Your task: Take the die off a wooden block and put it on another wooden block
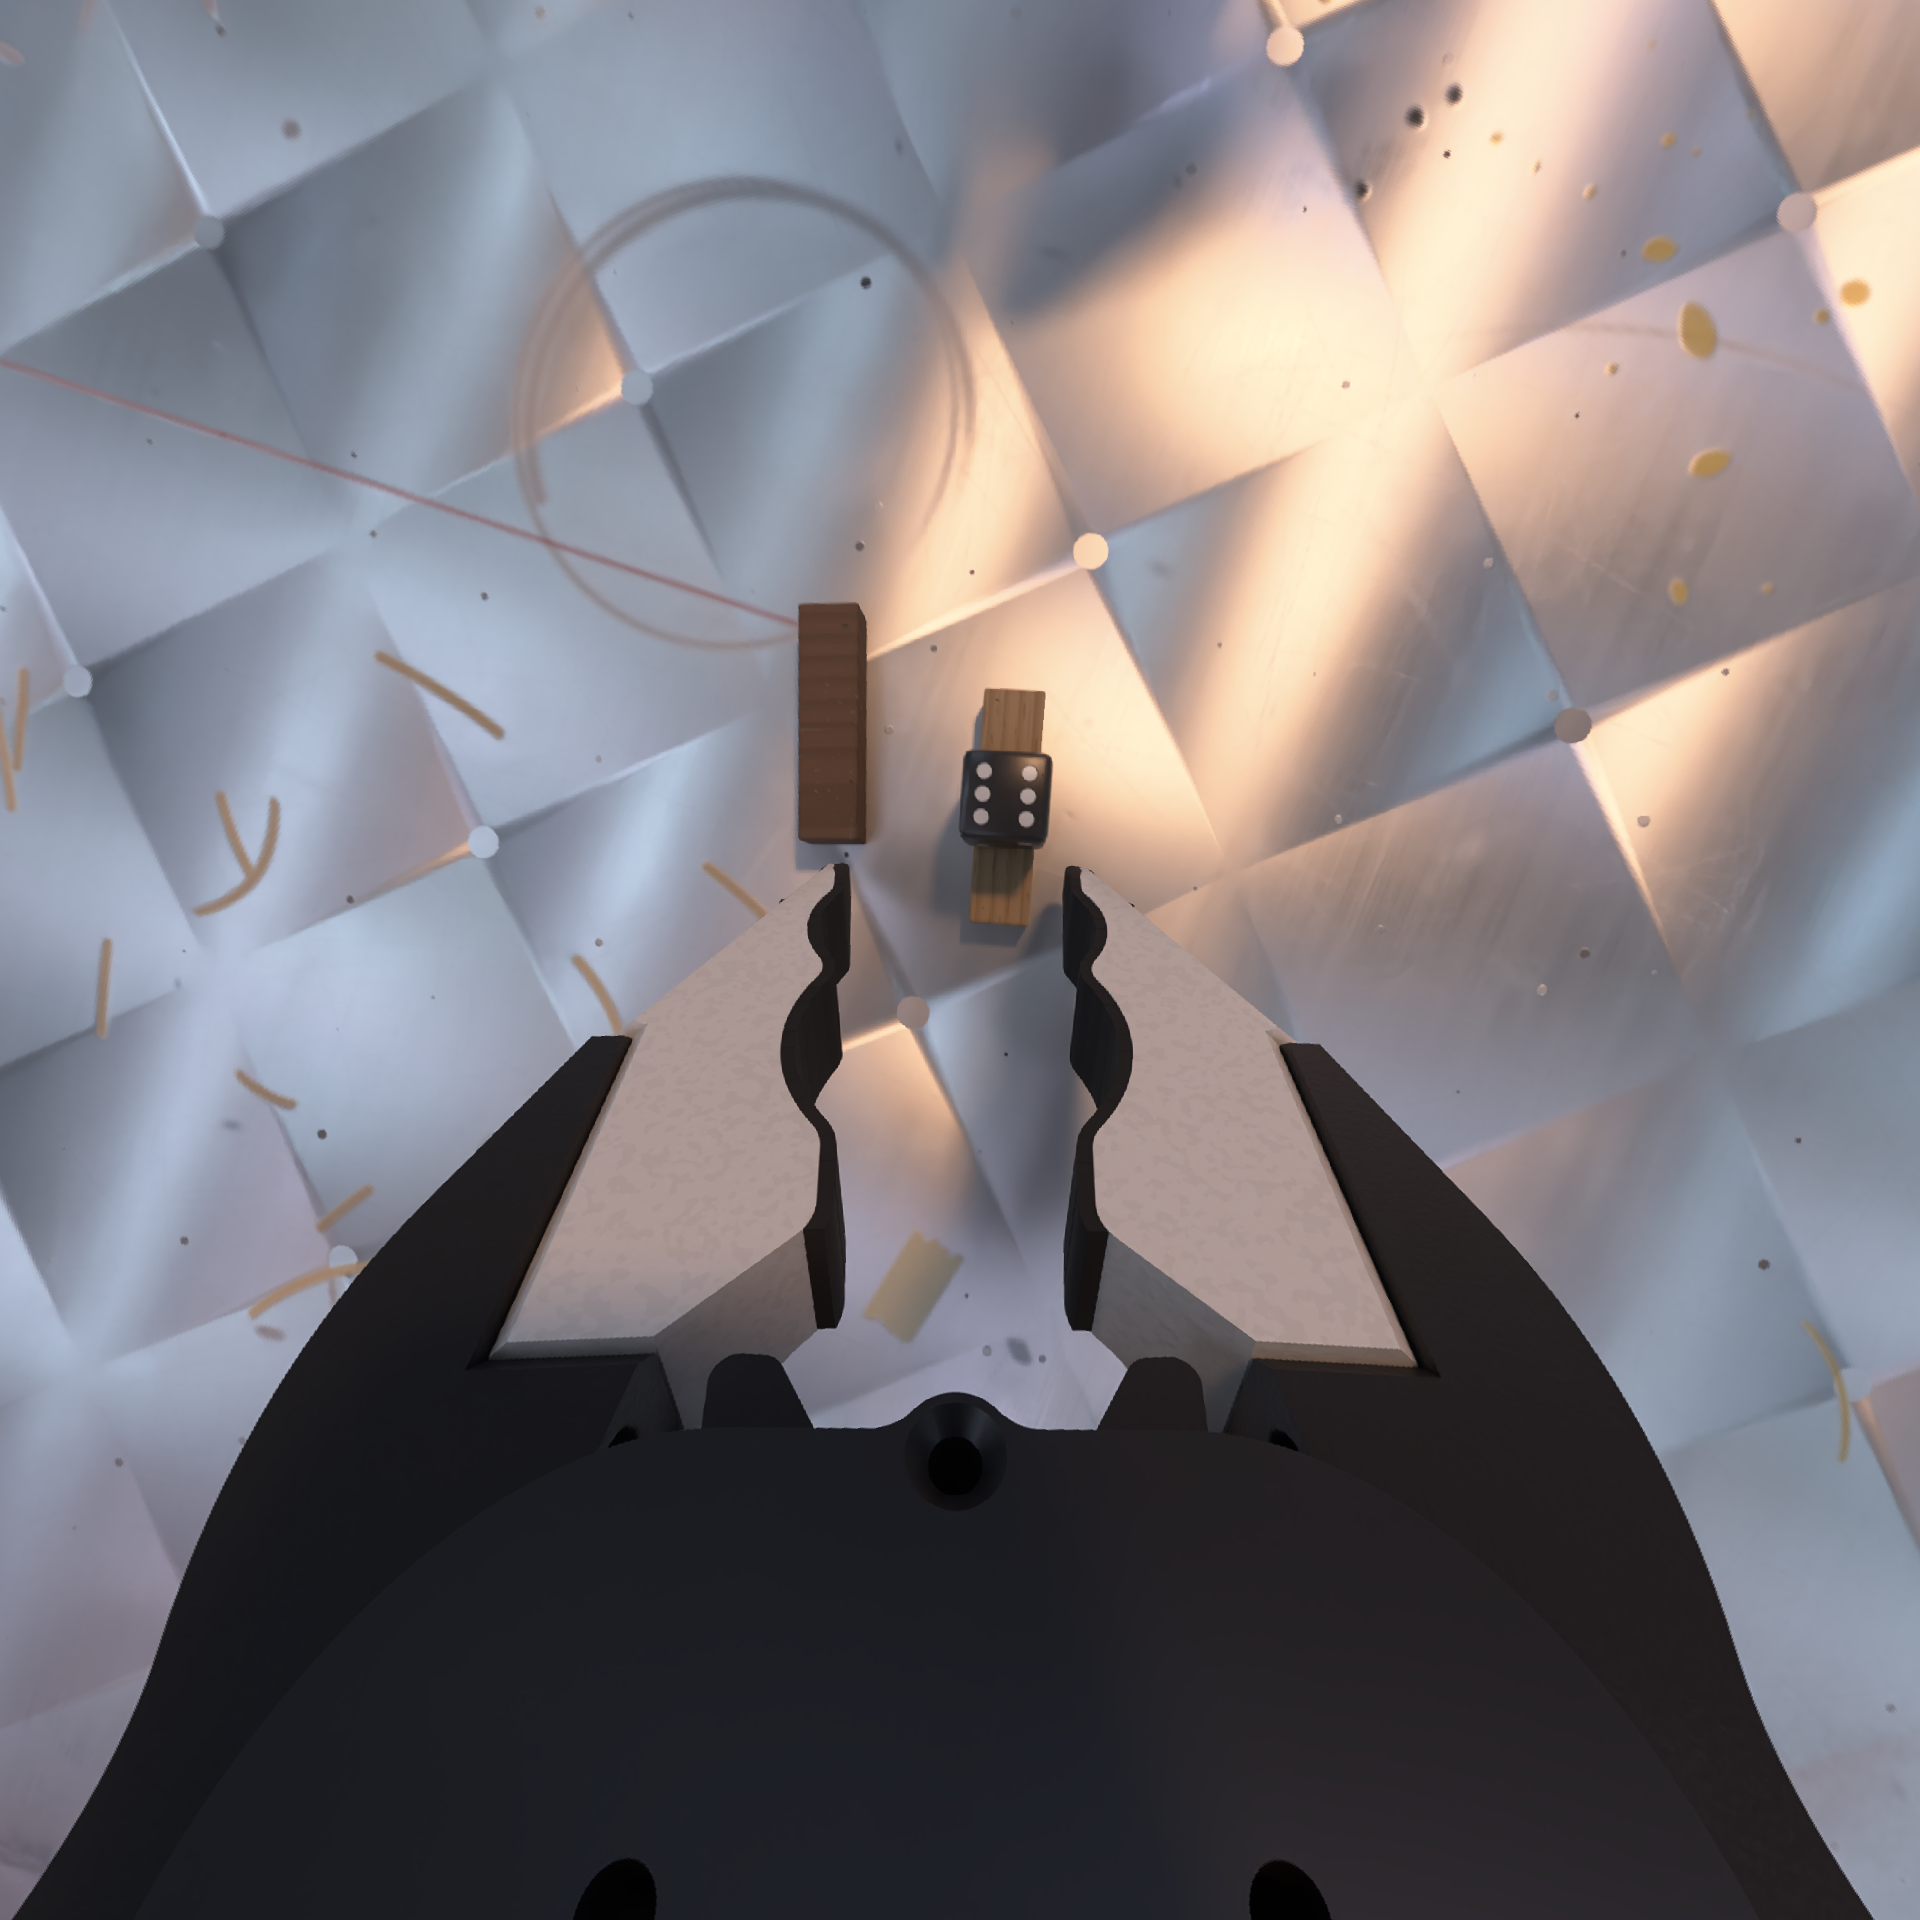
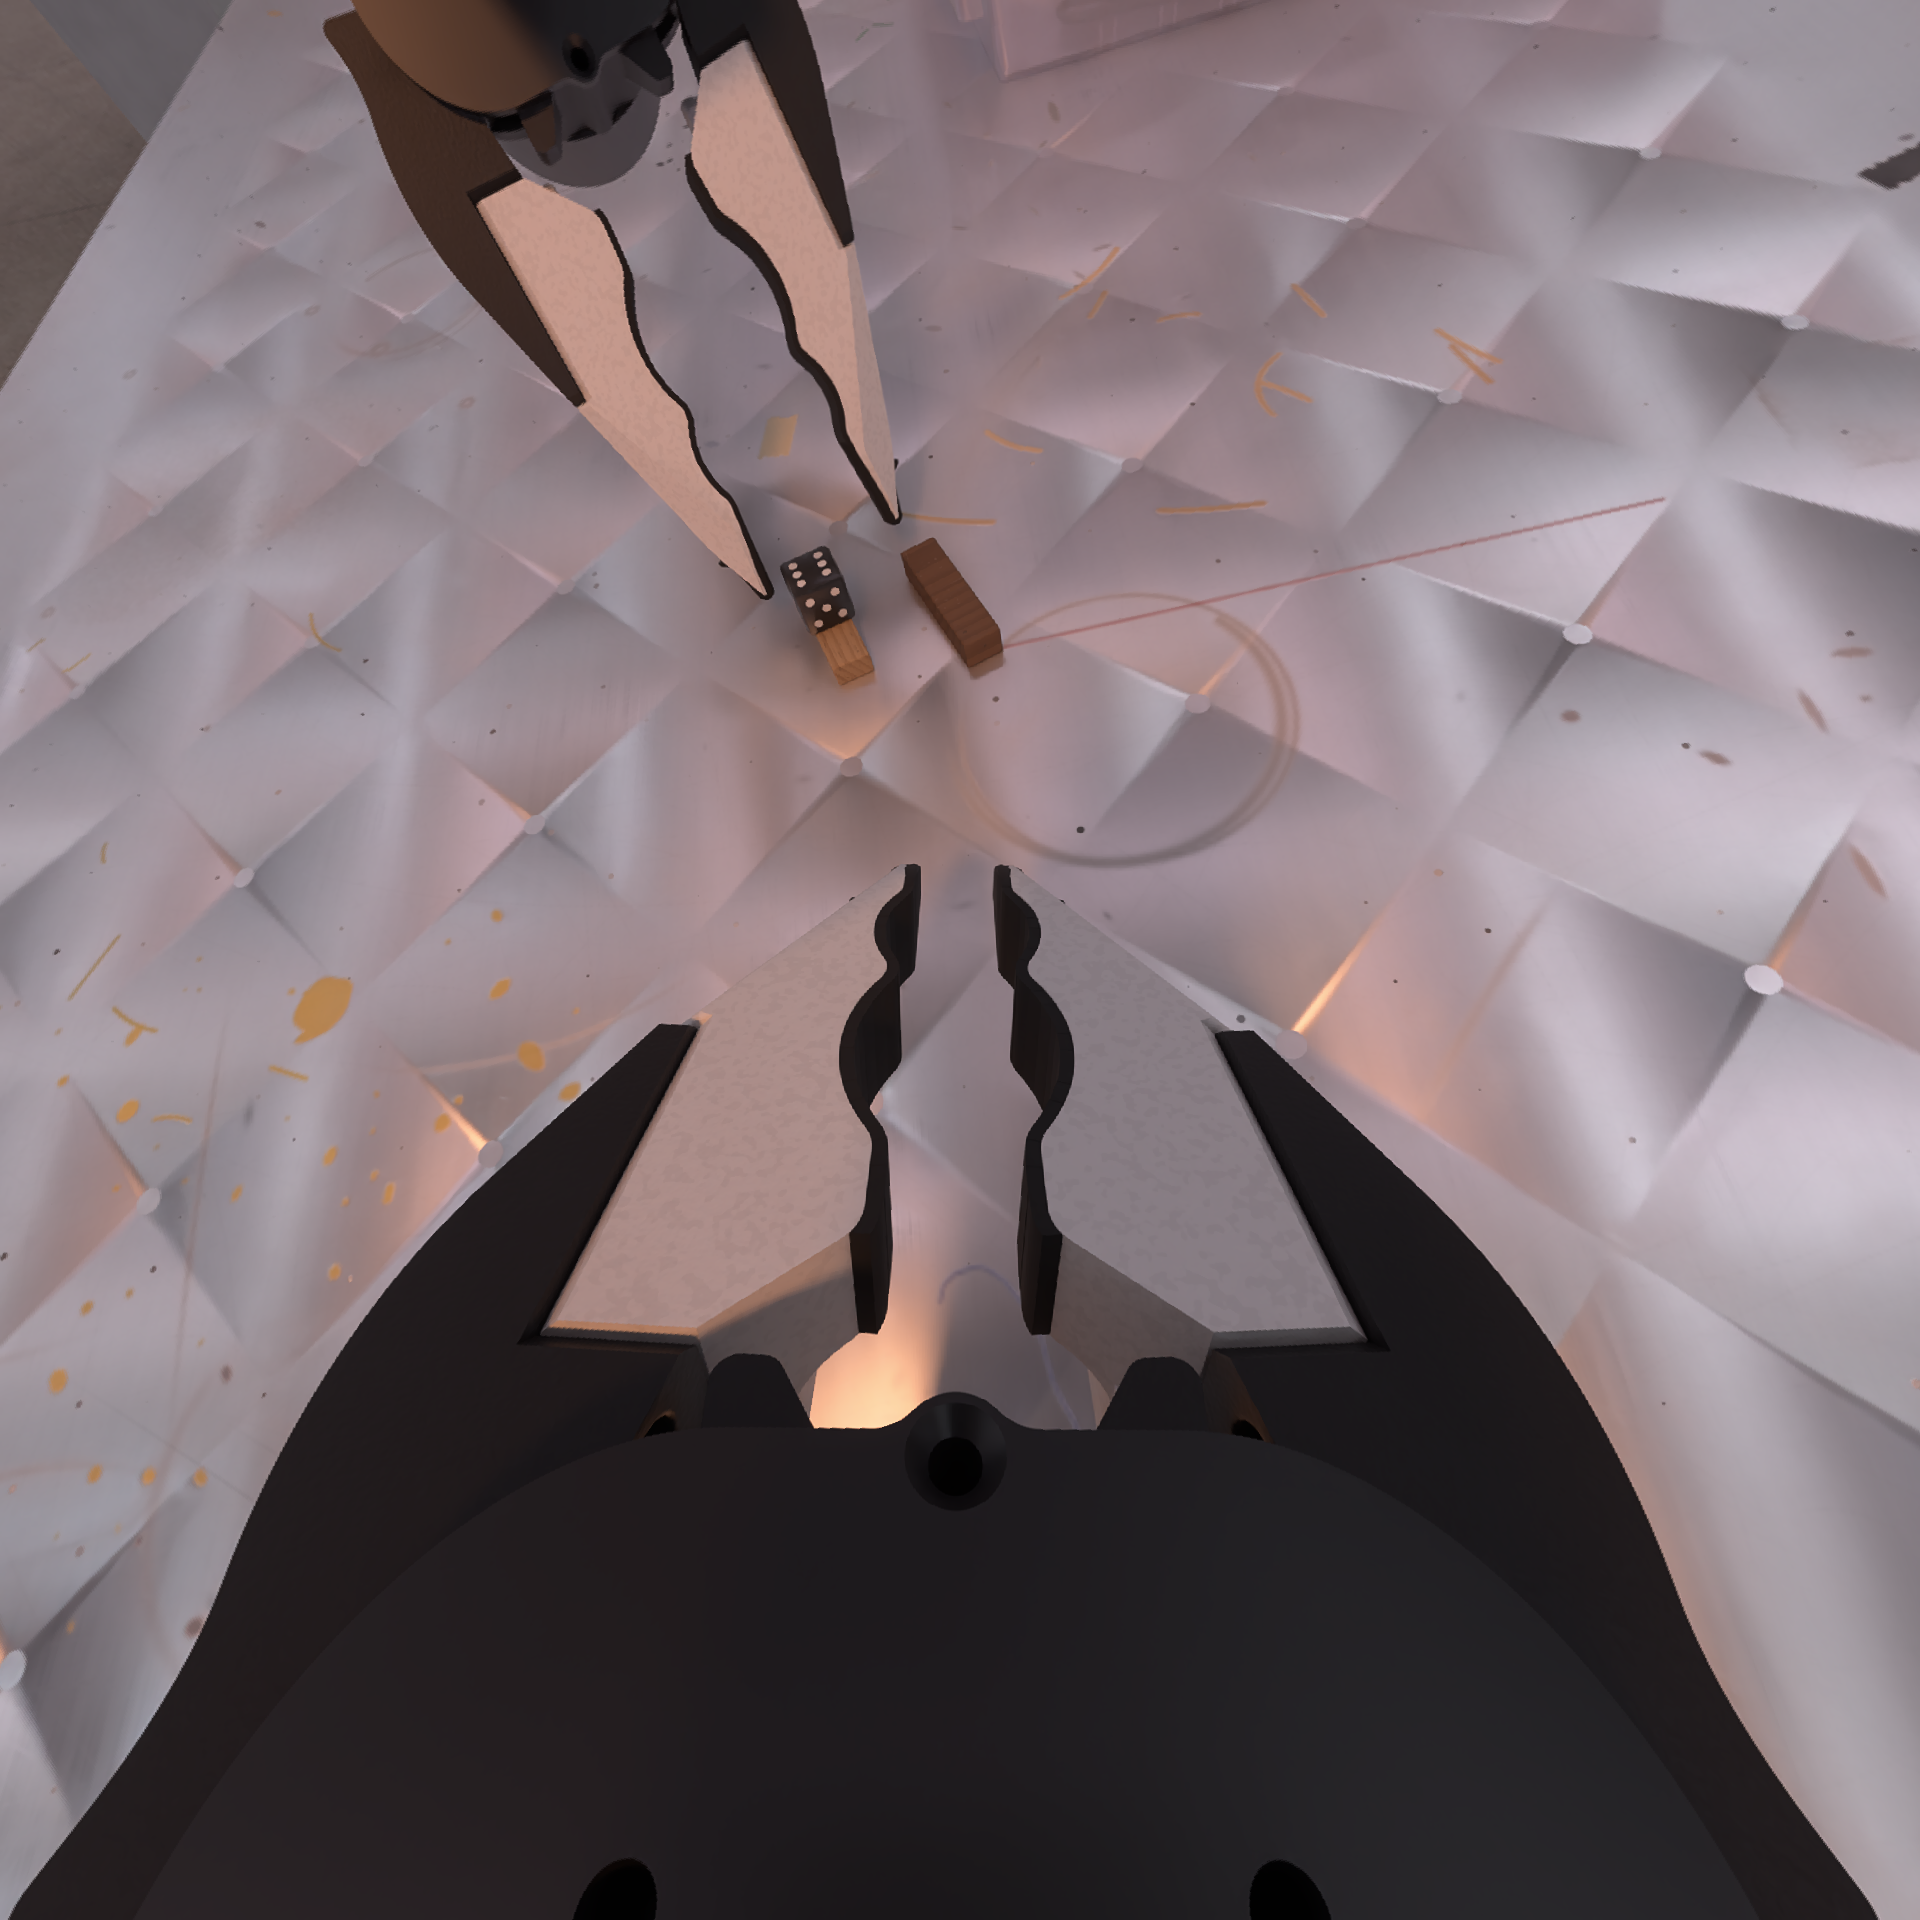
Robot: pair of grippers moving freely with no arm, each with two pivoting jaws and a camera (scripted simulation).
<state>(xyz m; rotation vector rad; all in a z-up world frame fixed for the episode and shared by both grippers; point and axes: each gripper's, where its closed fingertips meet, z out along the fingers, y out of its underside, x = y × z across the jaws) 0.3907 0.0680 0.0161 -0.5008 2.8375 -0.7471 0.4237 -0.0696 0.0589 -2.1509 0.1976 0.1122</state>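
Note:
A black die (image 1: pixel 1006 796) with white pips sits on a light wooden block (image 1: pixel 1010 717). A dark brown wooden block (image 1: pixel 831 723) lies bare to its left, parallel to it. My left gripper (image 1: pixel 956 883) is open and empty, hovering just short of the two blocks. In the right wrist view the die (image 2: pixel 821 587) rests on the light block (image 2: pixel 846 652), with the dark block (image 2: pixel 951 615) beside it and the left gripper (image 2: pixel 831 556) above them, one fingertip on either side of the die. My right gripper (image 2: pixel 956 881) is narrowly open and empty, well back from the blocks.
Everything lies on a shiny metal surface (image 1: pixel 1455 727) of quilted square panels with small studs. It carries yellow flecks (image 1: pixel 1696 330), thin tan strands (image 1: pixel 249 862), a faint ring mark (image 1: pixel 743 416) and a thin red line (image 2: pixel 1351 566).

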